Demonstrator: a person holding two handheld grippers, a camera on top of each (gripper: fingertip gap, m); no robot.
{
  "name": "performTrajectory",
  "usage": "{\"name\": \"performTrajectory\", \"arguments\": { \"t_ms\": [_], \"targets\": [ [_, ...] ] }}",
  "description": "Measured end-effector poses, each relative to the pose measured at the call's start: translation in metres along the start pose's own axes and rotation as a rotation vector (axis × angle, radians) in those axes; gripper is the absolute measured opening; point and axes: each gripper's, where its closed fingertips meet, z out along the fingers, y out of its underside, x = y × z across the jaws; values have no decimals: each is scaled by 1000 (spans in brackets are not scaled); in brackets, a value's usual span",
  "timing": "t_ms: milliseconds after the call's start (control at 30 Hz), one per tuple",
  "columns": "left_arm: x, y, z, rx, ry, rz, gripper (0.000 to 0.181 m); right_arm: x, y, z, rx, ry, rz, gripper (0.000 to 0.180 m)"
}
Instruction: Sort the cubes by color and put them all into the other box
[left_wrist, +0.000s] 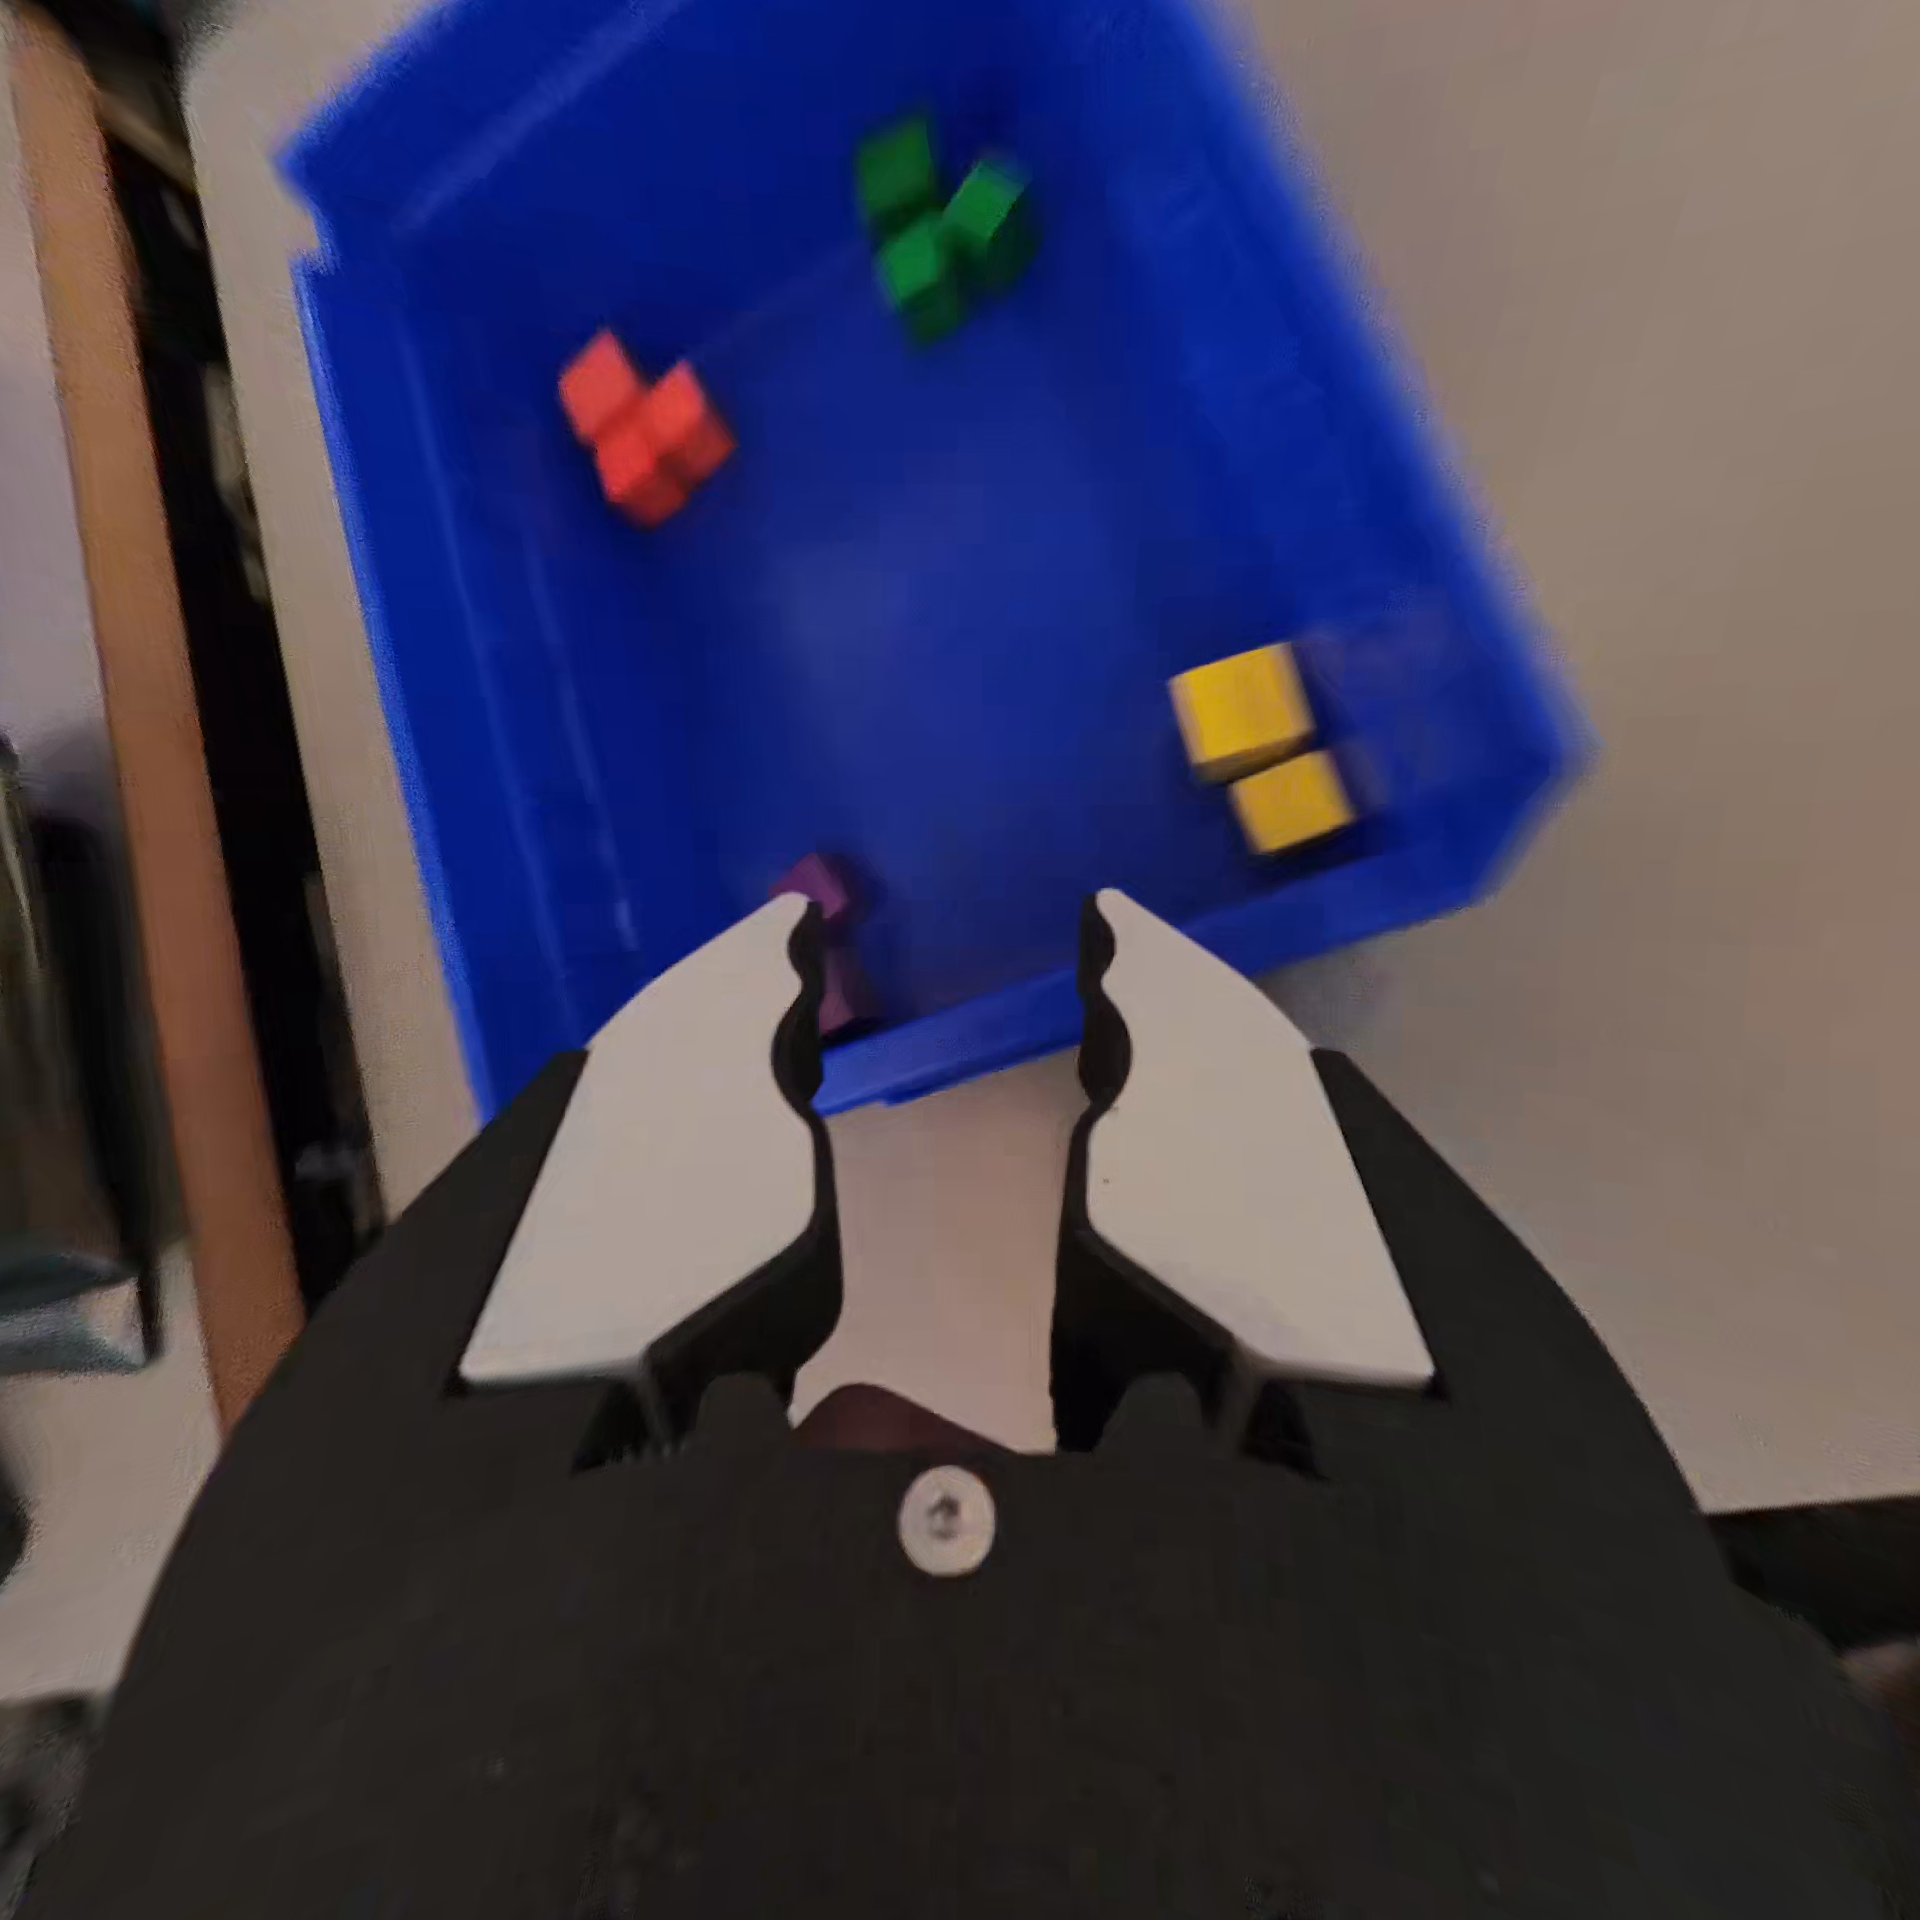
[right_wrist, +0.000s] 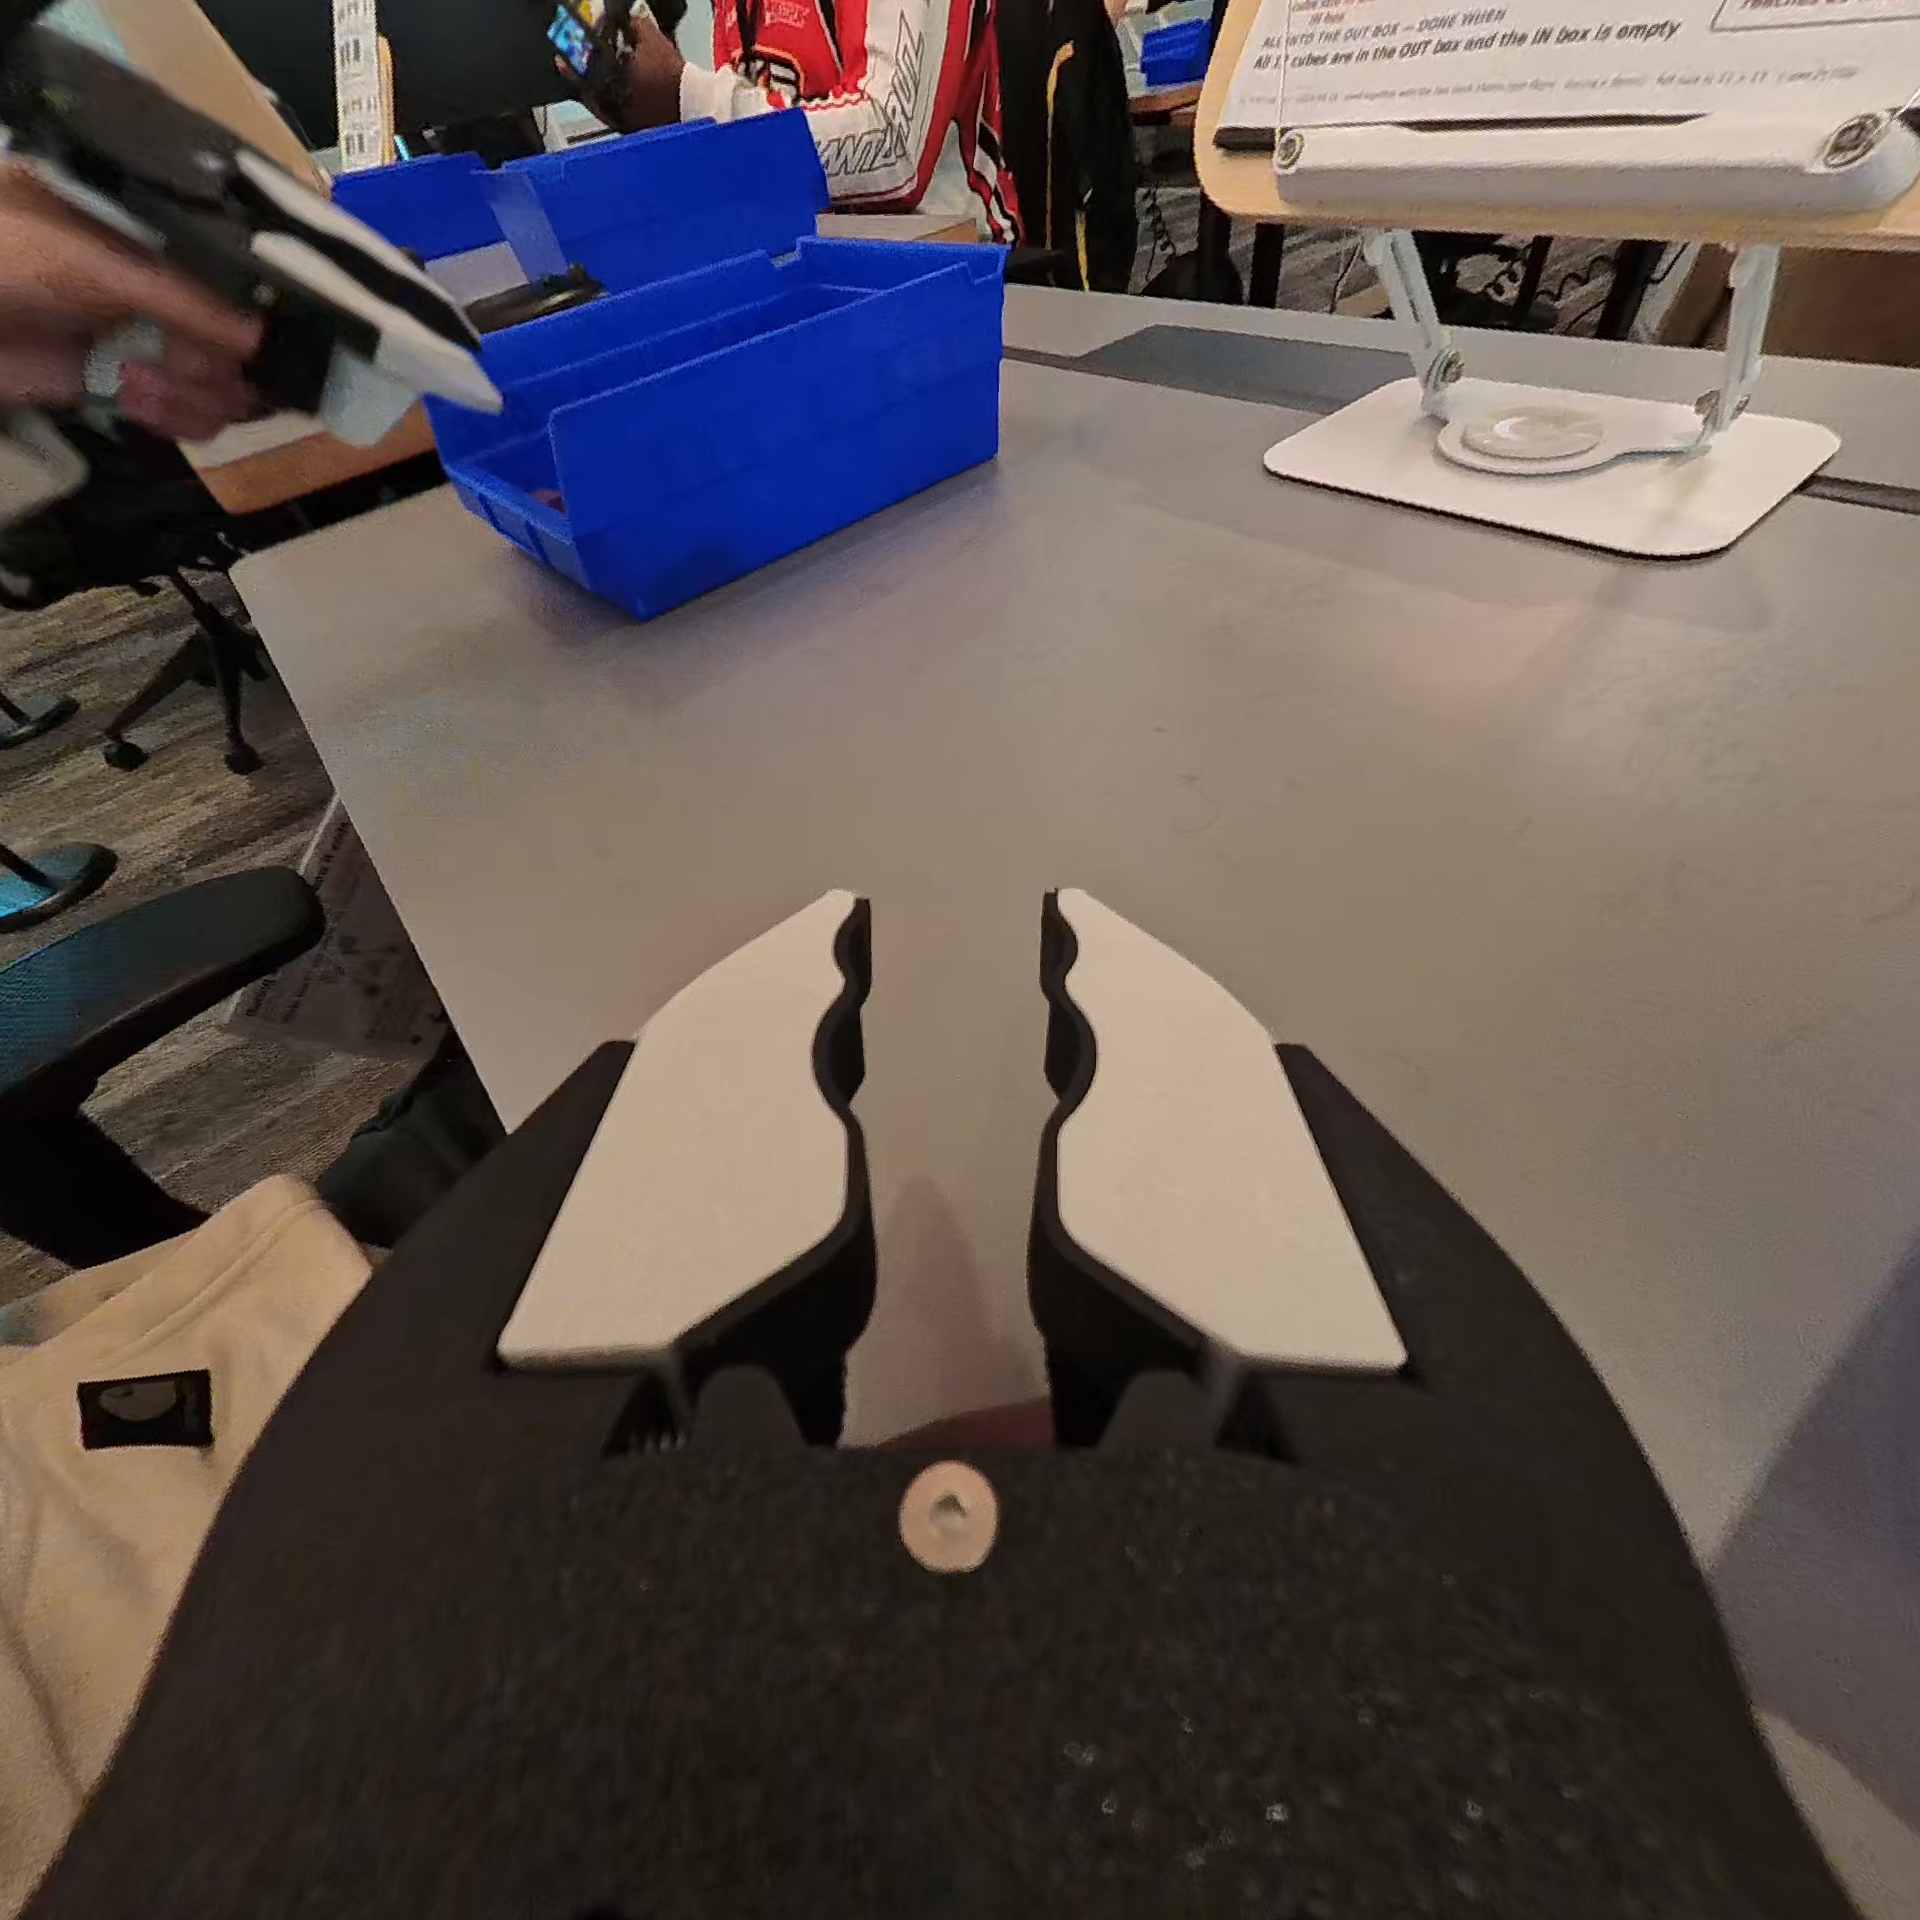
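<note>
**A:** What hangs over the blue box (left_wrist: 644, 727)?

**B:** The left tongs (left_wrist: 945, 914), jaws apart and holding nothing, above the box's near wall. Inside, the cubes sit grouped by colour: green cubes (left_wrist: 940, 223) at twelve o'clock, red cubes (left_wrist: 644, 426) at ten, yellow cubes (left_wrist: 1262, 748) at four, and purple cubes (left_wrist: 831, 935) at seven, partly hidden behind the left finger.

**A:** And the right tongs (right_wrist: 956, 914)?

**B:** Also apart and empty, low over the bare grey surface (right_wrist: 1351, 779), well clear of the two blue boxes, which stand touching at eleven o'clock in that view. Whether the farther box (right_wrist: 665, 197) holds cubes cannot be seen.

**A:** What could go wrong?

**B:** The left view is smeared by motion. A fast pass at this height could clip the near wall and skid the box, or a finger could knock the purple pair out of their group.
</note>
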Motion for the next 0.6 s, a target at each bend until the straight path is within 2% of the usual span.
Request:
{"name": "performTrajectory", "arguments": {
  "t_ms": [67, 133, 233, 400, 600],
  "targets": [
    [-29, 9, 25, -153, 35, -74, 49, -1, -1, 1, -6, -15, -4, 31],
    [-38, 15, 49, -255, 122, -181, 48, -4, -3, 2, -4, -31, -11, 31],
    [-52, 26, 72, -369, 121, -263, 53, -8, -7, 1, -4, -36, -45, 30],
    [-57, 38, 89, -470, 102, -286, 53, -8, -5, -3, -16, -15, -103, 29],
    [-58, 55, 95, -592, 38, -269, 50, -8, 7, -3, -54, -62, -54, 29]
  ]
}}
